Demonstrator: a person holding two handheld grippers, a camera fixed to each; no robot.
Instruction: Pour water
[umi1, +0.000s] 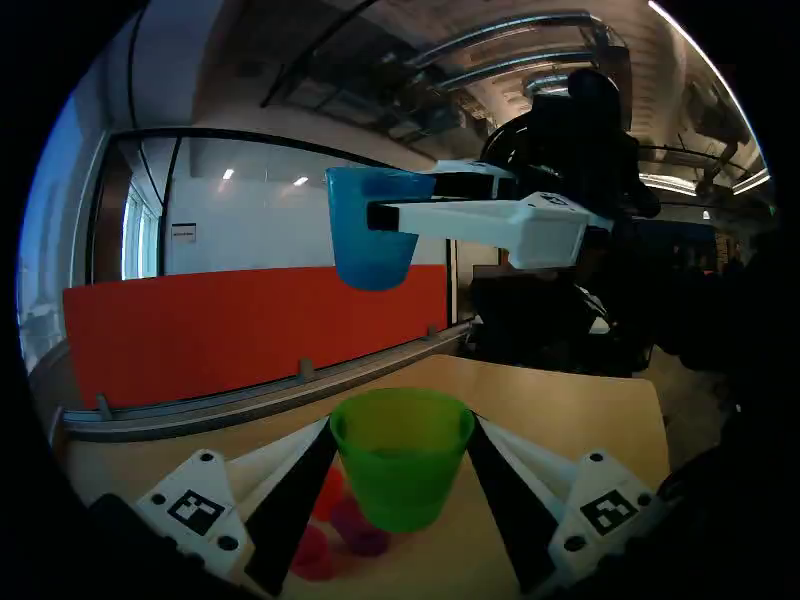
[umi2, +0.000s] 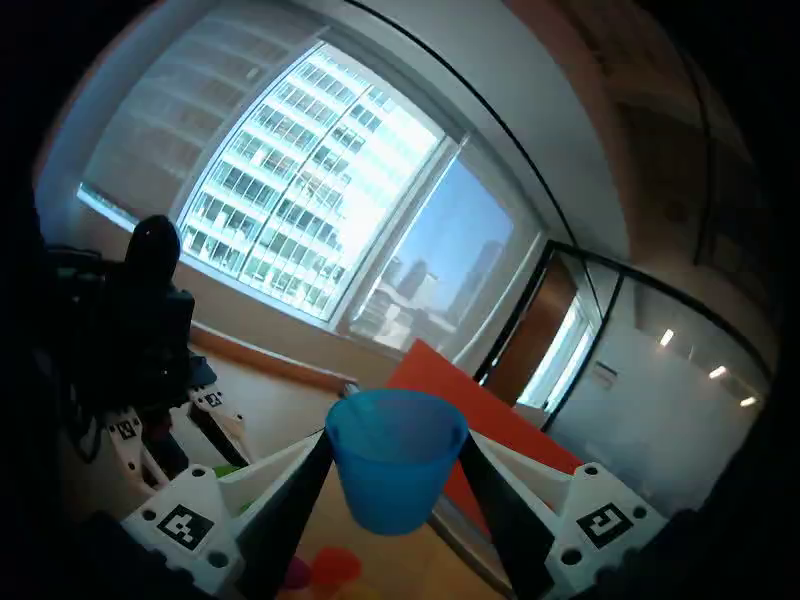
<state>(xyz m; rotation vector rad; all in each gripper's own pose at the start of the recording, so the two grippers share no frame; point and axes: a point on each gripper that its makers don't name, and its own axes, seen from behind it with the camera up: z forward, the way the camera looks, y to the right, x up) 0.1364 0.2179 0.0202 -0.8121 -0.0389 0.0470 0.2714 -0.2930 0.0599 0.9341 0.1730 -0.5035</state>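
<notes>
small pink and magenta plastic cups (umi1: 360, 537) — half hidden behind translucent green plastic cup (umi1: 402, 460) between the fingers (umi1: 295, 500); water level inside unreadable

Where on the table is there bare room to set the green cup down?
The table is bare beyond the green cup, up to its far edge, and along the rail. It is crowded below the left gripper, where small cups lie close together.

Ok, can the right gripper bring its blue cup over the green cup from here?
Probably yes. The right gripper holds the blue cup in the air, above and beyond the green cup held in the left gripper, and nothing appears to sit between them.
</notes>
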